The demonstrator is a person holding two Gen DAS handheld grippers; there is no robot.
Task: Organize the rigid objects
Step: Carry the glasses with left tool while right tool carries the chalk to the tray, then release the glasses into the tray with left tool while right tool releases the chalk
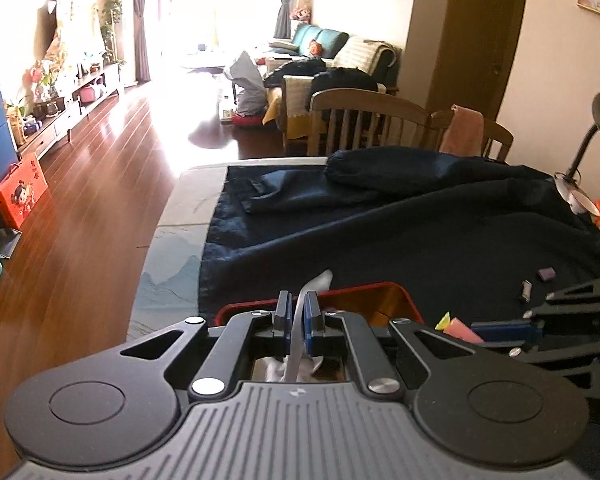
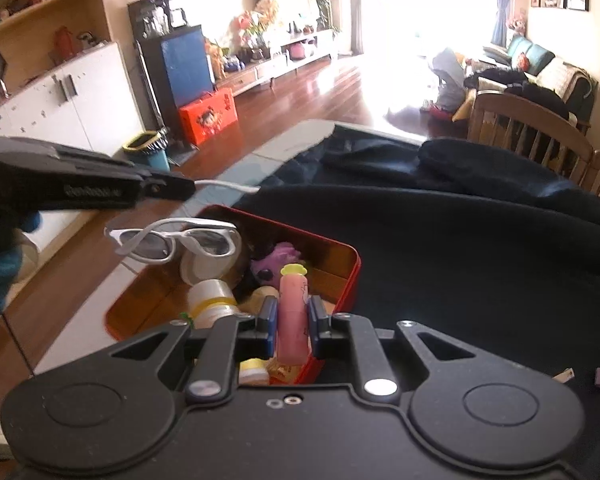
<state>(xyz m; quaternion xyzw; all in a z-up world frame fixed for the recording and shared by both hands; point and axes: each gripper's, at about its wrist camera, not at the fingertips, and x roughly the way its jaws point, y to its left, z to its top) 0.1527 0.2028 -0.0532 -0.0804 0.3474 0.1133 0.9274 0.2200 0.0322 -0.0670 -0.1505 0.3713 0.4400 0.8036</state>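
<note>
Left gripper pinching white sunglasses by one arm above the red tin box, right gripper squeezing a pink tube (yellow cap) over the box's near edge, dark cloth underneath.

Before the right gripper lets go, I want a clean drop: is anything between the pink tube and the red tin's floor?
Yes. The pink tube hangs over the red tin, with tape rolls and a purple toy piled beneath.
</note>
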